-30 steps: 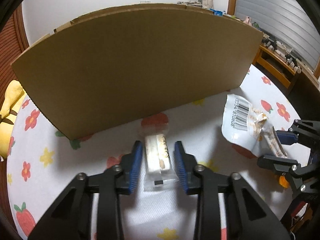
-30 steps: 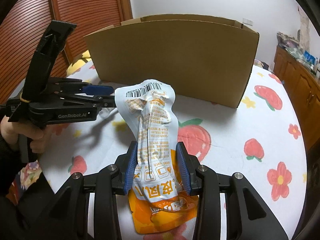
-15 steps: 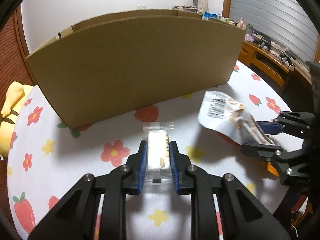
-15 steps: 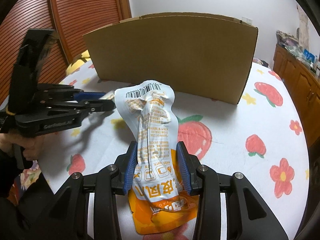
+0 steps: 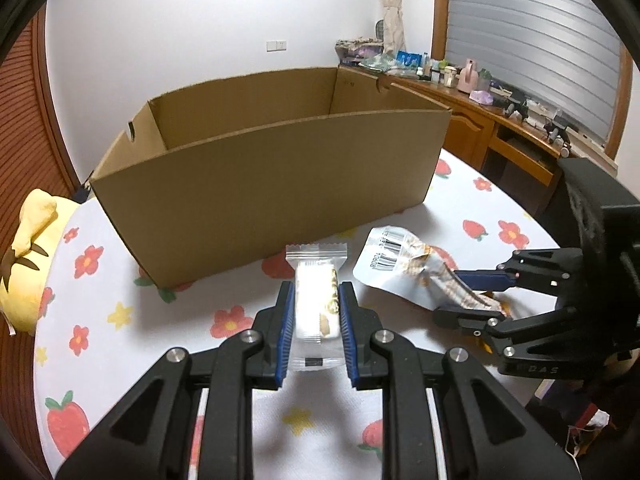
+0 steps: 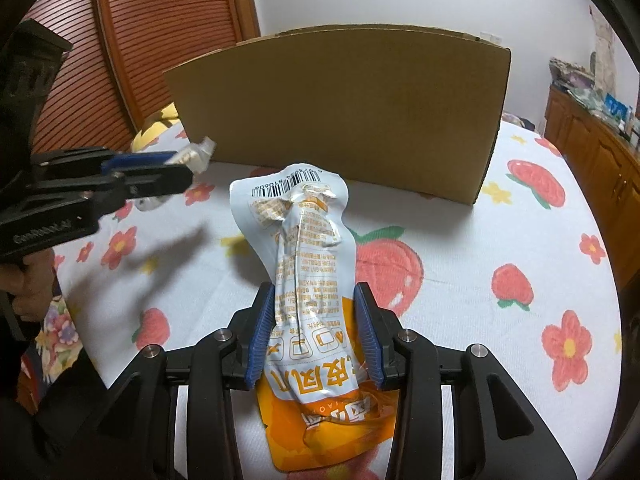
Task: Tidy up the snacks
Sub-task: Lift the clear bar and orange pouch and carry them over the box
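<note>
From the left wrist camera, the left gripper (image 5: 314,300) has its two blue-padded black jaws pressed against both sides of a small clear-wrapped pale snack bar (image 5: 316,304), gripping it and carrying it above a table covered in a white cloth printed with red flowers and strawberries (image 5: 120,300). Beyond the bar stands a large open brown cardboard box (image 5: 272,184), its near wall facing the camera and its inside walls visible over the rim. To the right, the right gripper (image 5: 460,294) reaches in from the side, jaws closed on a crumpled white and orange snack pouch with a barcode (image 5: 400,262). A yellow plush toy (image 5: 28,264) rests at the table's left edge, and a wooden sideboard crowded with small items (image 5: 472,100) runs along the far right wall. From the right wrist camera, the right gripper (image 6: 316,312) clamps the pouch (image 6: 308,248) around its middle, the blue pads squeezing its sides; the barcode end points toward the cardboard box (image 6: 344,112), and the orange end lies close to the camera on the flowered cloth (image 6: 500,240). On the left, a person's hand (image 6: 28,280) holds the left gripper (image 6: 192,164) raised above the table, with the end of the wrapped bar (image 6: 200,152) sticking out beyond its closed jaws near the box's left corner.
</note>
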### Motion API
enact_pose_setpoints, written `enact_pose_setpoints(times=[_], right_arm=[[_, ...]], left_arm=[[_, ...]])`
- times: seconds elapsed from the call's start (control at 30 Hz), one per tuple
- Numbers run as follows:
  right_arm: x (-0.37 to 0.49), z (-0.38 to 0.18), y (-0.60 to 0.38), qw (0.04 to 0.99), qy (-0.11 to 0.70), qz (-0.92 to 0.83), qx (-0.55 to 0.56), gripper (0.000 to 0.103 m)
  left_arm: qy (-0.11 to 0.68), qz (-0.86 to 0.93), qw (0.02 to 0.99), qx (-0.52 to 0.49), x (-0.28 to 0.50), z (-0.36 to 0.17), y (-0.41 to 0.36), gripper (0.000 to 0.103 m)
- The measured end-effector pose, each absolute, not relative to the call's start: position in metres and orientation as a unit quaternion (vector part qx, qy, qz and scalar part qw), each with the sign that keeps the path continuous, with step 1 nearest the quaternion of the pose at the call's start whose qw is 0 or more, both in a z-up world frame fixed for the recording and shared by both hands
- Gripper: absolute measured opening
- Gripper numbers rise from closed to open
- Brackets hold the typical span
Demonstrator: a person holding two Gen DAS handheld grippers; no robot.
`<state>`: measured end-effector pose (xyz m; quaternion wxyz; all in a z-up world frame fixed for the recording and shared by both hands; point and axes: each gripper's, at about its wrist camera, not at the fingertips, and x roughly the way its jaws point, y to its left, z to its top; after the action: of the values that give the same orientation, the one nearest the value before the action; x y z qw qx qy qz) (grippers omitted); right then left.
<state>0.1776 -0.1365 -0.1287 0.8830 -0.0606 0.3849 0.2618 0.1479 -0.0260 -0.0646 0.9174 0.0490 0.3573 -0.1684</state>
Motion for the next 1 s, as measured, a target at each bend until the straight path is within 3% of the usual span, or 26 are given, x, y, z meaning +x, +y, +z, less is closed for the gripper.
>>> enact_pose_setpoints(times=[0.37, 1.0], right_arm=[[0.174, -0.109, -0.146, 0.891, 0.368, 0.261, -0.051, 0.040], [0.224, 0.003, -0.129, 0.918, 0.266, 0.282, -0.086, 0.040]], left_arm=[[0.328, -0.170, 0.928, 0.048, 0.143, -0.039, -0.028, 0.020], [0.295, -0.146, 0.943, 0.054, 0.213, 0.011, -0.007, 0.020]])
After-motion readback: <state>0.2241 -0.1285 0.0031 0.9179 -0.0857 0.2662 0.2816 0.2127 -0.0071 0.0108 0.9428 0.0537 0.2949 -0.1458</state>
